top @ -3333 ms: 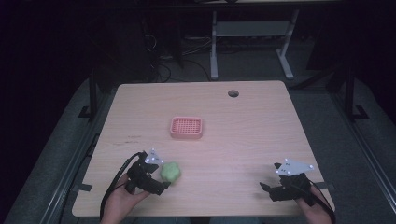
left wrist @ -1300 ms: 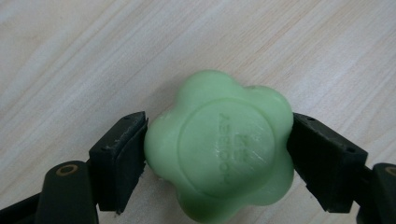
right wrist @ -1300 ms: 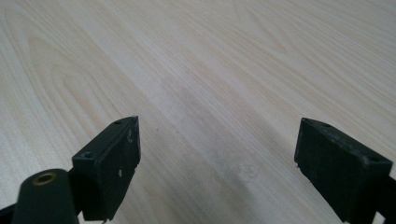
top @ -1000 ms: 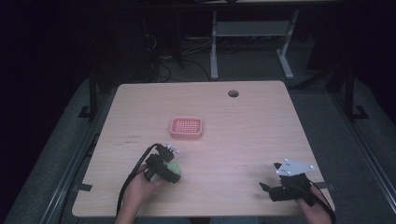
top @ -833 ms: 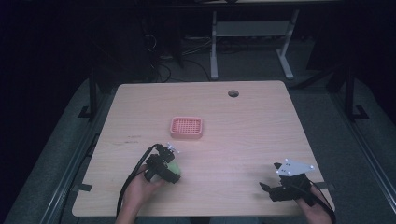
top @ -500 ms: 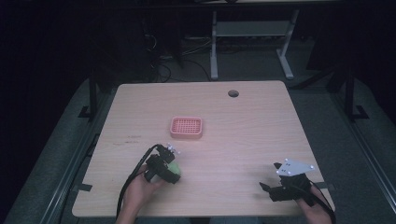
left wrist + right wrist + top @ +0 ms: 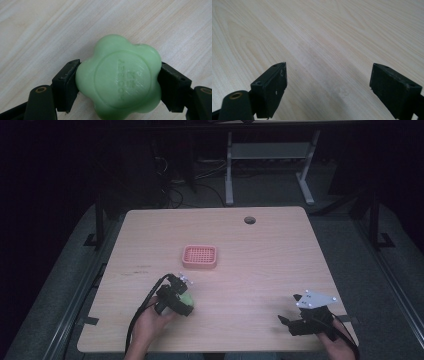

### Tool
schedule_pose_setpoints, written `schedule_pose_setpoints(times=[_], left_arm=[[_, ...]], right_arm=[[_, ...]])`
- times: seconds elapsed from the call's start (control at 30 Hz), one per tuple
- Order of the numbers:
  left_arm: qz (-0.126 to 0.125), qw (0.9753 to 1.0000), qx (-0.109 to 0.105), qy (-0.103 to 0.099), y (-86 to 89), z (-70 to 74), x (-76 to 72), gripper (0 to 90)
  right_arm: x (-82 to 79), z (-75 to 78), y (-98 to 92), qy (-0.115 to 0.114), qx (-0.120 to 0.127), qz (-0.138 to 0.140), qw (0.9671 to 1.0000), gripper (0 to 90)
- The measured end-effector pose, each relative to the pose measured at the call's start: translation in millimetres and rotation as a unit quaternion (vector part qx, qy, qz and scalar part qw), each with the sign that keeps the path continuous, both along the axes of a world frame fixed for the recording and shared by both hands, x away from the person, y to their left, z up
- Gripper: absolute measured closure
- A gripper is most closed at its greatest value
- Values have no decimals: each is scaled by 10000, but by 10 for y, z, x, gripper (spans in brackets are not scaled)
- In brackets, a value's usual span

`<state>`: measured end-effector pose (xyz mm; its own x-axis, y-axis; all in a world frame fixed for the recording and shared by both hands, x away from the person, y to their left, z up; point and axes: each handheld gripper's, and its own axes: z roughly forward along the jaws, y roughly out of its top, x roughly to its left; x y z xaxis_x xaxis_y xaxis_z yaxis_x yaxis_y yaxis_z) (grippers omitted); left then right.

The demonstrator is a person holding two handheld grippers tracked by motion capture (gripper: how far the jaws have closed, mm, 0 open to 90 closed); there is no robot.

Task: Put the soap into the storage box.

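A pale green flower-shaped soap with raised lettering sits between both black jaws of my left gripper, which press on its two sides just above the wooden table. In the high view that soap shows at the front left of the table, with my left gripper shut on it. A pink grid-topped soap dish lies flat near the table's middle, apart from the soap. My right gripper rests near the front right edge; in its own view the right gripper stands wide open over bare wood.
The wooden table has a round cable hole at its far side. A metal frame stand and cables lie on the dark floor behind the table. Black cables trail from both grippers toward the front edge.
Since 3.3 s ago my left gripper has turned and shifted slightly right onto the green soap. Over the last second nothing has visibly moved. The right gripper has stayed still.
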<state>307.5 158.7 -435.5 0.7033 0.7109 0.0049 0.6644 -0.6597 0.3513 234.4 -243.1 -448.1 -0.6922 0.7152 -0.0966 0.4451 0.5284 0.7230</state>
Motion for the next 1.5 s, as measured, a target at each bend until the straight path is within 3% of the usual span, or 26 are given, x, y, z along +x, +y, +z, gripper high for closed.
schedule_pose_setpoints(times=[0.5, 0.97, 1.03, 1.5], left_arm=[[82, 9997, -190, -90, 45, 112, 49, 265], [33, 9997, -228, -6, 3, 187, 150, 265], [20, 9997, -238, -46, -11, 201, 170, 265], [-16, 9994, -350, 44, 1, 246, 284, 265]], right_arm=[[8, -8, -1, 25, 13, -7, 10000, 138], [21, -8, -2, 1, 24, 19, 10000, 138], [33, -12, -6, -43, -79, 93, 9999, 138], [18, -7, 13, -22, -12, 32, 10000, 138]])
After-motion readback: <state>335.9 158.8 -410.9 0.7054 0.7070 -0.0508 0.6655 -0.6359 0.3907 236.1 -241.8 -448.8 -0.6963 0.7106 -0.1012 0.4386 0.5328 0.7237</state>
